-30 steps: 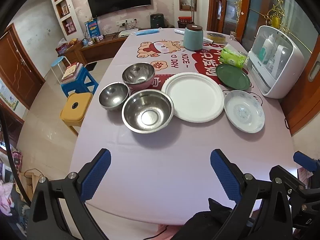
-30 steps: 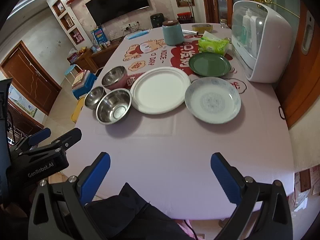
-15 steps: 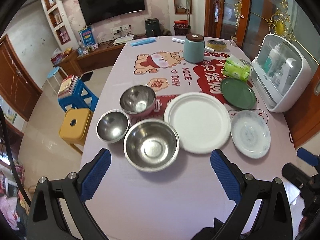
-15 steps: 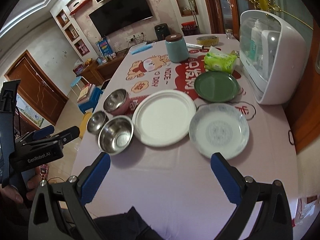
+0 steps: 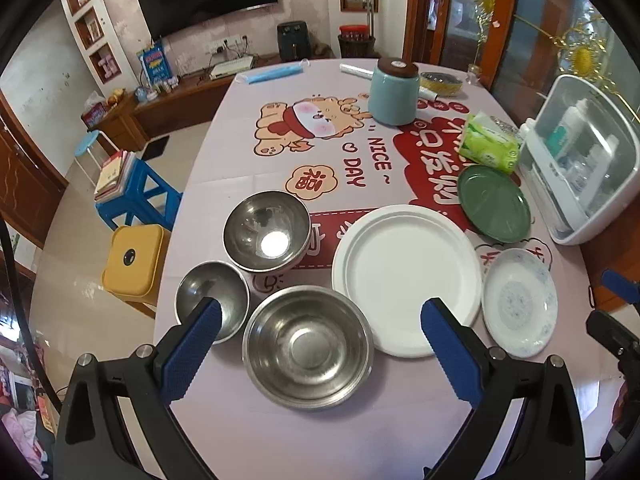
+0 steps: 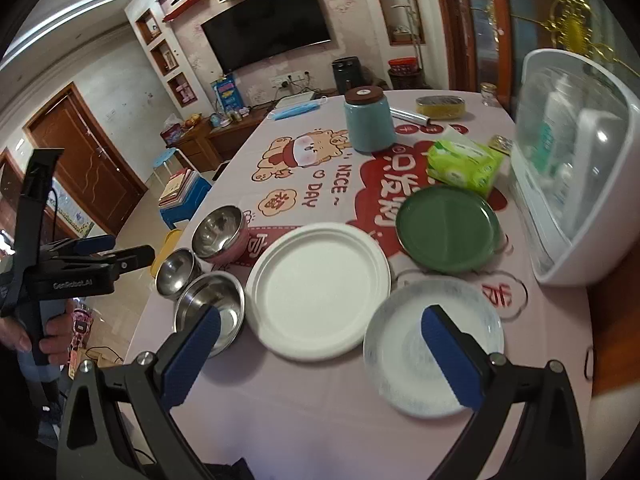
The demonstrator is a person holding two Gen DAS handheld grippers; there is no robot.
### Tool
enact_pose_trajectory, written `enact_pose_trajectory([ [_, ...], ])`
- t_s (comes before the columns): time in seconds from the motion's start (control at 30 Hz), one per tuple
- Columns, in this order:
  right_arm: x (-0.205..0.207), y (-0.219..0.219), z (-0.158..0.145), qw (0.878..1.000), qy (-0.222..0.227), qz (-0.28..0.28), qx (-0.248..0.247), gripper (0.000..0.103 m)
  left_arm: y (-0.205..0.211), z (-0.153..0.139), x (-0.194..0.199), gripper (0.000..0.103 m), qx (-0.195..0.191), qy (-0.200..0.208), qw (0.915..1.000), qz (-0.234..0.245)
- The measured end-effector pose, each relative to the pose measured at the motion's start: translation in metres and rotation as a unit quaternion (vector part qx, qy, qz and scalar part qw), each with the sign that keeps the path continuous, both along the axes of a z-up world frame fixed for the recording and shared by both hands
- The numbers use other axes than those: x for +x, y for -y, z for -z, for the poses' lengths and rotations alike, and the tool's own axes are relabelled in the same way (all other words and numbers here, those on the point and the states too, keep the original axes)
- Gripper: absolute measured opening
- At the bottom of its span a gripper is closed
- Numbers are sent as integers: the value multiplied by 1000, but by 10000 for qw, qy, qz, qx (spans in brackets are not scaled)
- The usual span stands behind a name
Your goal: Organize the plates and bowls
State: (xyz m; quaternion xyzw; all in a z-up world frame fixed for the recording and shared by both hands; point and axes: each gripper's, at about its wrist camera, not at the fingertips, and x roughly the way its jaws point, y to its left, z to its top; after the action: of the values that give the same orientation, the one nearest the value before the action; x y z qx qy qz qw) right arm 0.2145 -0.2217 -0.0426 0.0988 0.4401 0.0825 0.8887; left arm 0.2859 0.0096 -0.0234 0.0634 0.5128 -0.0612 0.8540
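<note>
Both claws wide open, empty: left gripper (image 5: 320, 320) over the big steel bowl (image 5: 307, 346), right gripper (image 6: 320, 320) over the patterned plate (image 6: 434, 346). Behind: white plate (image 5: 406, 278), 2 smaller bowls (image 5: 212, 298), green plate (image 5: 494, 204). All separate, likely awaiting stacking.

Bowls (image 5: 307, 346) left — plates (image 5: 406, 278) right.

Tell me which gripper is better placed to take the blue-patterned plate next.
Right, probably. The right gripper hangs open with one of its jaws over the blue-patterned plate. The left gripper faces the large steel bowl, with that plate off to its side.
</note>
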Motion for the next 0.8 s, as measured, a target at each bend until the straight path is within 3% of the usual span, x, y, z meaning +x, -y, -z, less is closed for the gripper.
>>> enact_pose_trajectory([
  [0.3, 38, -3, 16, 9987, 268, -188, -382, 101, -1, 38, 51, 99, -272, -450, 9985, 182],
  [0.47, 61, -1, 41, 9989, 226, -187, -378, 101, 1, 62, 72, 99, -585, -679, 9952, 380],
  [0.67, 89, 4, 78, 9995, 70, -238, -183, 101, 13, 95, 88, 99, -652, -885, 9901, 868],
  [0.8, 98, 4, 97, 9993, 12, -227, -295, 101, 17, 122, 99, 99, -740, -1171, 9862, 908],
])
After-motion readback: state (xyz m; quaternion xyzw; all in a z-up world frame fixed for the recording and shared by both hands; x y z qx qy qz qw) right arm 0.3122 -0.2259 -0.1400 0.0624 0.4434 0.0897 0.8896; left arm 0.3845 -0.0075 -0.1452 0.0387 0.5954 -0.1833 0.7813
